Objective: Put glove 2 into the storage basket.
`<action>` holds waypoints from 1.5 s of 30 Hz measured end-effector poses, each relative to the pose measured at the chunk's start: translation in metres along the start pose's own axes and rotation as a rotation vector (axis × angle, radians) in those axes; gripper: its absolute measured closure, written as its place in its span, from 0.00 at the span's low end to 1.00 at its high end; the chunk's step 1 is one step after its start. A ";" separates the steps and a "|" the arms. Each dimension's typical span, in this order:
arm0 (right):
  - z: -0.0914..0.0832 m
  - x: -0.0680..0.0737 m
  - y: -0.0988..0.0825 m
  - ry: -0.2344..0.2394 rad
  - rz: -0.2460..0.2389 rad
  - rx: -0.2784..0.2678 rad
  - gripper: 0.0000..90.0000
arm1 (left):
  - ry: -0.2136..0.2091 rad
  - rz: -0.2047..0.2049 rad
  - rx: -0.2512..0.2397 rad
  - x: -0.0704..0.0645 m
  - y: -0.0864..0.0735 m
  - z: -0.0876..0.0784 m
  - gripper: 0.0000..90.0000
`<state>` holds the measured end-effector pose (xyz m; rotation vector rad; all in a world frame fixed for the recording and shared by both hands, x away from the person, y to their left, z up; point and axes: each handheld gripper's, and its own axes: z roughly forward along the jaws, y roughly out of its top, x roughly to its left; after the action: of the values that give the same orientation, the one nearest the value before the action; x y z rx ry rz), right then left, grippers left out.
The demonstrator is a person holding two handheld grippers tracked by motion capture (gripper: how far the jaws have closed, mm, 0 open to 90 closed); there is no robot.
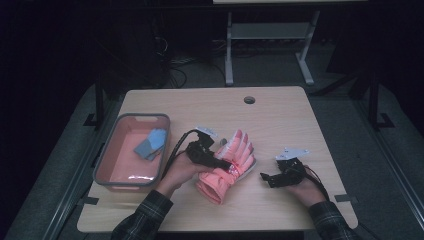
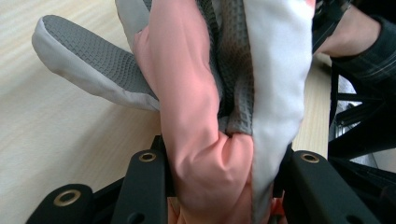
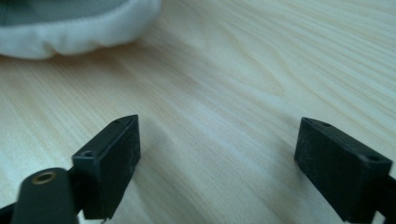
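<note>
A pink winter glove (image 1: 227,162) with grey and white palm fabric lies in the middle of the wooden table (image 1: 280,115). My left gripper (image 1: 223,164) is shut on the glove, its jaws squeezing the bunched pink and white fabric (image 2: 219,154), with the grey textured thumb (image 2: 93,60) sticking out over the table. To the right of the glove my right gripper (image 1: 266,178) stands open just above bare wood (image 3: 219,116), nothing between its fingers (image 3: 112,158). The glove's white edge (image 3: 79,28) lies beyond them.
A grey-rimmed pink bin (image 1: 107,165) stands at the table's left with a blue-grey glove (image 1: 151,143) inside. A round cable hole (image 1: 249,99) sits near the far edge. A desk frame (image 1: 270,40) stands behind the table.
</note>
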<state>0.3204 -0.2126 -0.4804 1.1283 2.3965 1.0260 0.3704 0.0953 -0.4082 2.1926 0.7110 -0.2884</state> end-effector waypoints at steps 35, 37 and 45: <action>0.001 0.000 -0.001 0.004 0.001 -0.014 0.14 | 0.107 -0.063 -0.136 0.016 0.010 -0.133 0.66; 0.001 0.000 -0.001 0.004 0.001 -0.014 0.14 | 0.115 -0.078 -0.143 0.019 0.008 -0.141 0.66; 0.001 0.000 -0.001 0.004 0.006 -0.013 0.14 | 0.144 -0.124 -0.166 0.031 -0.004 -0.171 0.66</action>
<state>0.3208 -0.2122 -0.4817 1.1311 2.3880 1.0452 0.3893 0.2384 -0.3110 2.0298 0.9195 -0.1291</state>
